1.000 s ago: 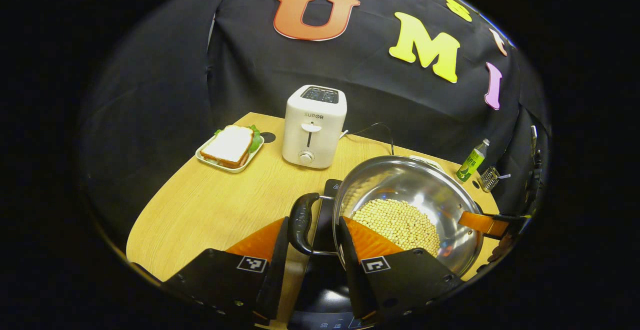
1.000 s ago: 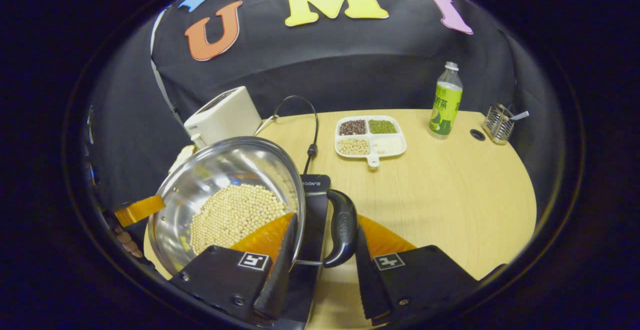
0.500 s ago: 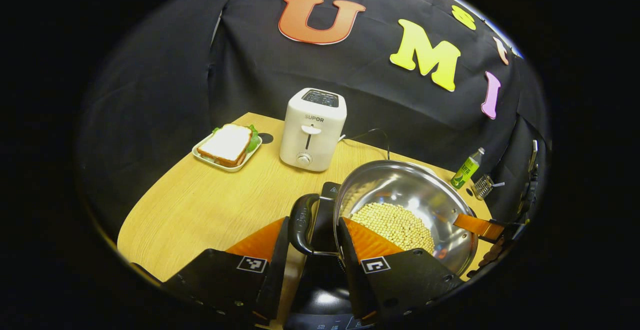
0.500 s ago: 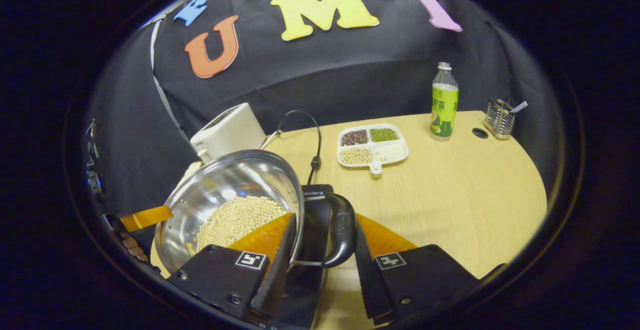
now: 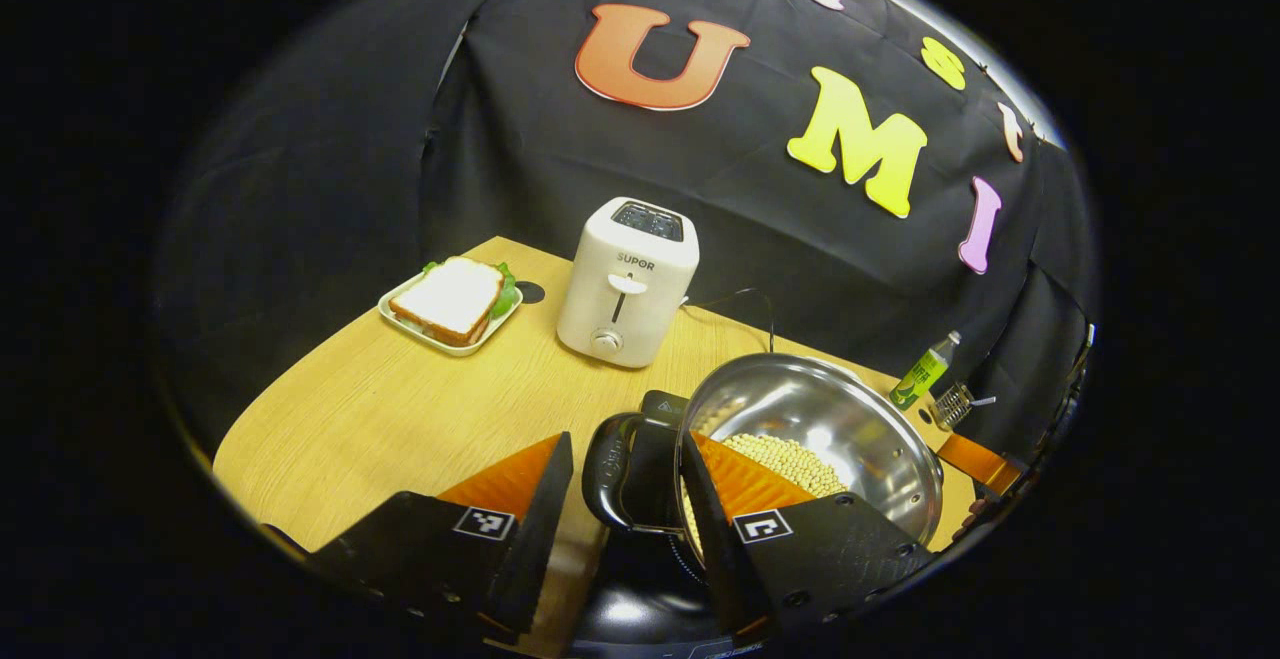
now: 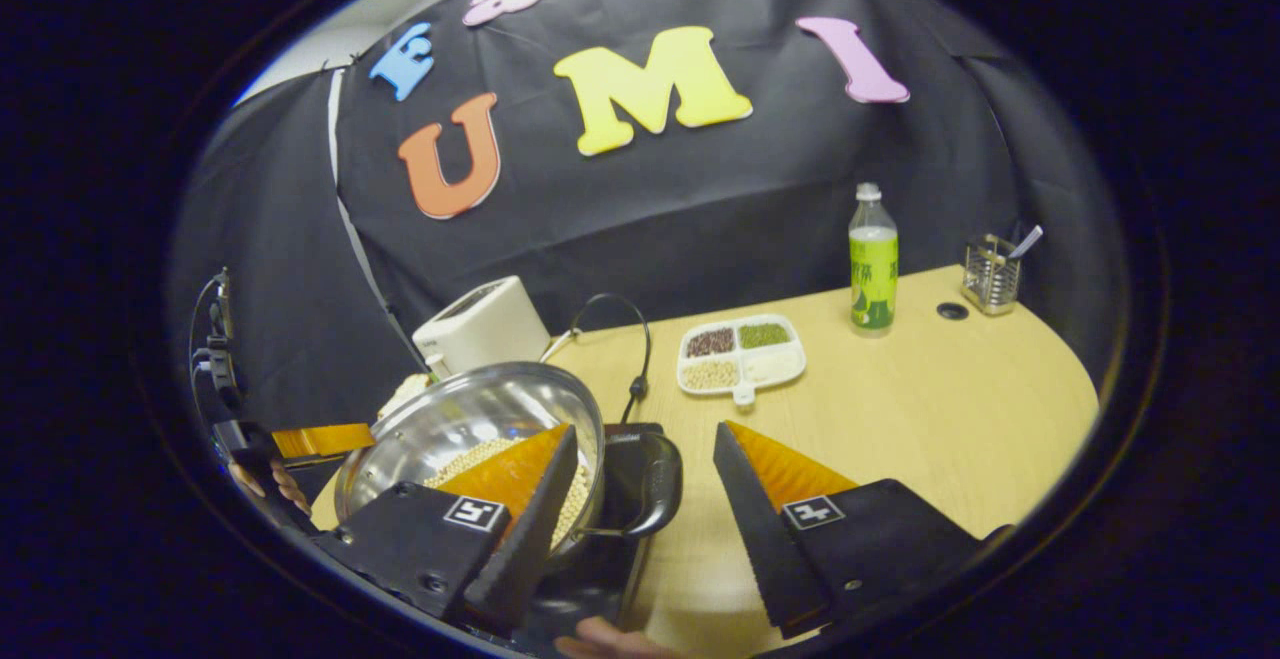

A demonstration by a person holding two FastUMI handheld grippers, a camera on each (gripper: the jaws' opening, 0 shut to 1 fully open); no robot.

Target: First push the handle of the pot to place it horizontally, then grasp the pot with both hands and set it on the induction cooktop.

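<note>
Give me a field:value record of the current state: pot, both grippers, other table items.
pot: steel pot holding pale beans, on the induction cooktop
left gripper: left gripper open, fingers astride the pot's left handle
right gripper: right gripper open, astride the right handle
other items: toaster, sandwich, divided dish, bottle, wire holder
</note>
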